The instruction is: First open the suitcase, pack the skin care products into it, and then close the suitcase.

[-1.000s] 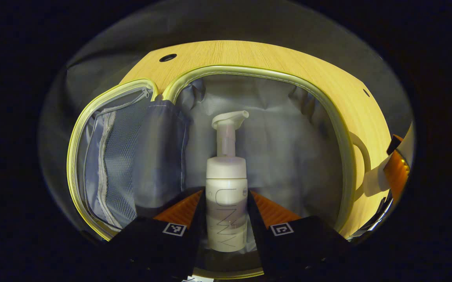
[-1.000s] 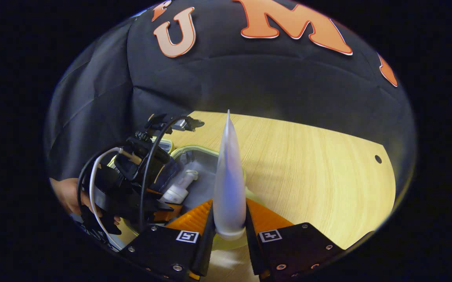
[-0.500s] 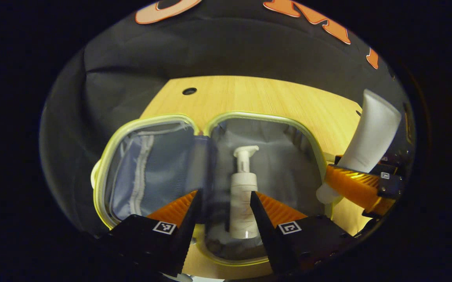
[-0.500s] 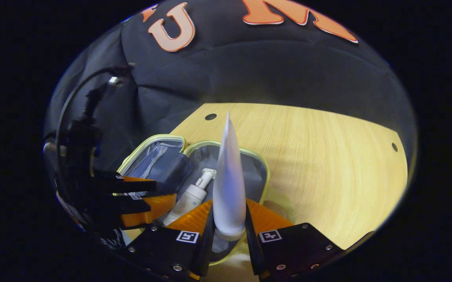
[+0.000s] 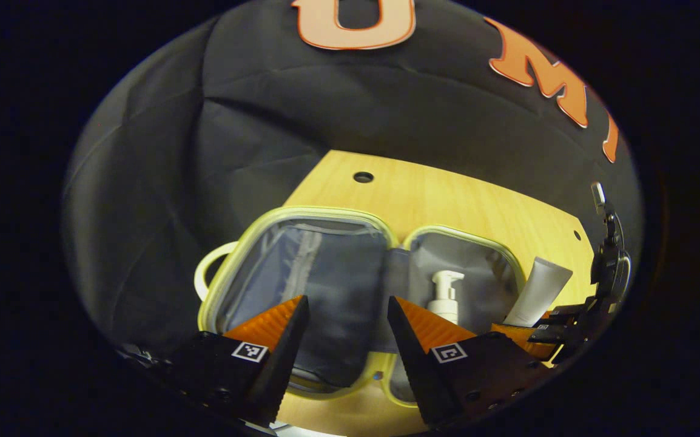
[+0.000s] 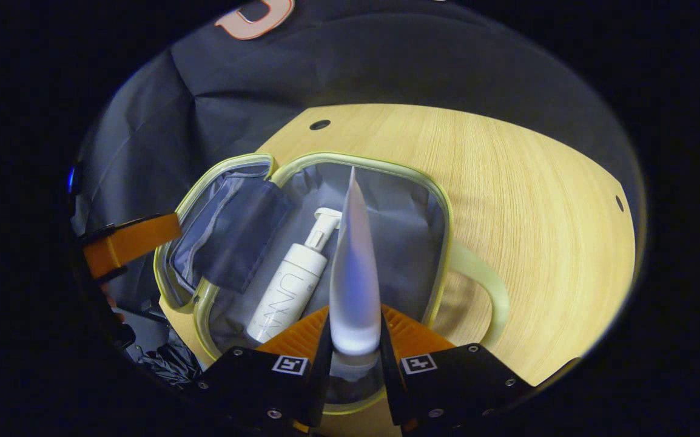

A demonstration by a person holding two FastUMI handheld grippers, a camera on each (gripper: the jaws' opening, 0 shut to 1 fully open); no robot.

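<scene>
The small suitcase (image 5: 301, 210) lies open on the wooden table, with a yellow-green rim and grey lining. A white pump bottle (image 5: 444, 296) lies in its right half. My left gripper (image 5: 344, 321) hangs open above the near edge of the case, nothing between its fingers. At the right, my right gripper (image 5: 529, 328) holds a white tube (image 5: 538, 290). In the right gripper view, that gripper (image 6: 355, 331) is shut on the tube (image 6: 353, 273) over the suitcase (image 6: 386, 165), beside the pump bottle (image 6: 292, 285). One orange finger (image 6: 128, 240) of my left gripper shows at the left.
The suitcase's pale handle (image 6: 489, 285) sticks out to the right over the wooden table (image 6: 538, 200). A folded grey divider flap (image 6: 235, 237) hangs over the hinge between the two halves. Black cloth walls close in behind and to the left.
My left gripper let go of the pump bottle, which now lies in the case, and drew back up and to the left. My right gripper carried the tube over the open case.
</scene>
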